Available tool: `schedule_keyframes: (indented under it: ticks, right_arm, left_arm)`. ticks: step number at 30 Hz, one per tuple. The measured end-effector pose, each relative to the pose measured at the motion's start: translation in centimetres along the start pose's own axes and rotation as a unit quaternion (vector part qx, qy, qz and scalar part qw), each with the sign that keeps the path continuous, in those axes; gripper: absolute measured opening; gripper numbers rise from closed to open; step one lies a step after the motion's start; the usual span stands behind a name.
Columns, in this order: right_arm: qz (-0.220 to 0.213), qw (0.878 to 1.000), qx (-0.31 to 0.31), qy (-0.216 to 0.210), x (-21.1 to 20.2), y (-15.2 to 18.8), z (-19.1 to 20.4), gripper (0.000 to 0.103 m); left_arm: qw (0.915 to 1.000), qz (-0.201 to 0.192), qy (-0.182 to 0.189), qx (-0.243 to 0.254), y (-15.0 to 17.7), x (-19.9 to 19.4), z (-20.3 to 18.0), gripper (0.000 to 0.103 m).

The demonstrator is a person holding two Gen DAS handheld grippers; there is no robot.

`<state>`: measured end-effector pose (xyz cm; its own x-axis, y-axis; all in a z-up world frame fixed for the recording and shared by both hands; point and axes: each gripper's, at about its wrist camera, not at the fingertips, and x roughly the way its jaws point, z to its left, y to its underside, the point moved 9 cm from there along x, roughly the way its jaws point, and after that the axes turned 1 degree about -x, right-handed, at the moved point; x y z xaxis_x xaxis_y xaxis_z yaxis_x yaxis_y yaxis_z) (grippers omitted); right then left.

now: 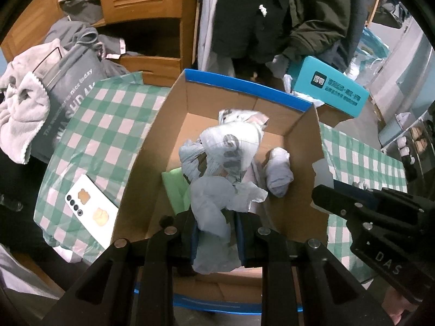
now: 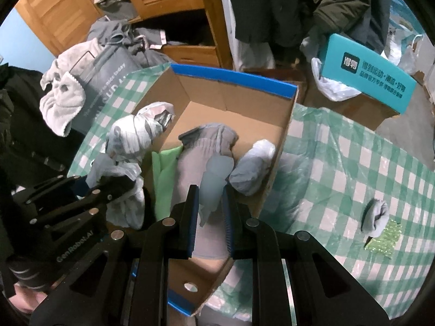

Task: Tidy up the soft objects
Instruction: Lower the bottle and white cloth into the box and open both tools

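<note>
An open cardboard box [image 1: 152, 146] with blue rim stands on the checked tablecloth. My left gripper [image 1: 214, 222] is shut on a plastic-wrapped bundle of cloth [image 1: 225, 146] and holds it above the box. In the right wrist view the same bundle [image 2: 133, 135] hangs over the box's left wall [image 2: 163, 100]. My right gripper [image 2: 210, 190] is shut on a pale translucent plastic piece [image 2: 214, 179] over the box. Inside lie a grey garment [image 2: 204, 146], a green cloth [image 2: 165, 174] and a rolled grey sock in plastic [image 2: 250, 171], the sock also in the left wrist view [image 1: 280, 174].
A rolled grey sock [image 2: 376, 214] and a green sparkly packet [image 2: 383, 239] lie on the cloth at right. A white phone [image 1: 91, 203] lies left of the box. A teal box [image 2: 367, 73], grey bag [image 1: 68, 95] with towels and a wooden cabinet [image 1: 144, 0] stand behind.
</note>
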<state>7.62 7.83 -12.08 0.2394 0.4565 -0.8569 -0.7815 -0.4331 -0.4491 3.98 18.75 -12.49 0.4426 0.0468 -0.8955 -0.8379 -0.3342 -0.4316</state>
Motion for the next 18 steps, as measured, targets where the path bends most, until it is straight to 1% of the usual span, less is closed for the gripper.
schedule_keyframes:
  ticks: [1, 2, 3, 4, 7, 8, 9, 11, 13, 15, 16, 18]
  right_arm:
    - [0.002, 1.000, 0.000, -0.001, 0.2, 0.0, 0.0, 0.018]
    - [0.005, 1.000, 0.001, -0.002, 0.4, 0.1, 0.0, 0.019]
    - [0.007, 1.000, 0.001, -0.004, 0.5, 0.1, -0.1, 0.021]
    - [0.008, 1.000, 0.000, -0.004, 0.6, 0.2, -0.1, 0.022]
    - [0.005, 1.000, 0.005, -0.003, 0.4, 0.2, -0.3, 0.022]
    - [0.004, 1.000, 0.007, -0.004, 0.4, 0.2, -0.4, 0.024]
    - [0.003, 1.000, 0.008, -0.004, 0.2, 0.1, -0.4, 0.027]
    - [-0.002, 1.000, 0.011, -0.005, -0.1, 0.1, -0.6, 0.041]
    - [-0.005, 1.000, 0.014, -0.003, -0.3, 0.1, -0.9, 0.042]
    - [-0.007, 1.000, 0.015, 0.000, -0.5, 0.1, -1.1, 0.042]
    - [-0.008, 1.000, 0.017, 0.002, -0.6, 0.1, -1.3, 0.044]
    - [-0.010, 1.000, 0.023, 0.004, -0.8, 0.2, -1.8, 0.051]
  left_arm:
    - [1.0000, 0.000, 0.000, -0.004, 0.0, 0.0, 0.1, 0.023]
    - [1.0000, 0.002, 0.000, -0.006, 0.0, 0.0, 0.2, 0.027]
    - [1.0000, 0.002, 0.001, -0.009, 0.0, 0.0, 0.2, 0.027]
    - [0.9999, 0.002, 0.002, -0.011, -0.1, 0.0, 0.3, 0.030]
    - [0.9999, -0.002, -0.001, -0.011, -0.2, 0.0, 0.3, 0.032]
    - [1.0000, -0.002, -0.002, -0.009, -0.2, 0.0, 0.2, 0.032]
    - [1.0000, -0.002, -0.003, -0.008, -0.2, 0.0, 0.2, 0.033]
    - [1.0000, -0.002, -0.004, -0.005, -0.1, 0.0, 0.0, 0.037]
    - [1.0000, -0.003, -0.006, 0.000, 0.0, 0.0, -0.3, 0.038]
    - [1.0000, -0.003, -0.005, 0.005, 0.1, 0.0, -0.7, 0.042]
    - [0.9999, -0.003, -0.005, 0.009, 0.1, -0.1, -0.9, 0.044]
    - [0.9999, -0.006, -0.004, 0.015, 0.1, -0.2, -1.4, 0.045]
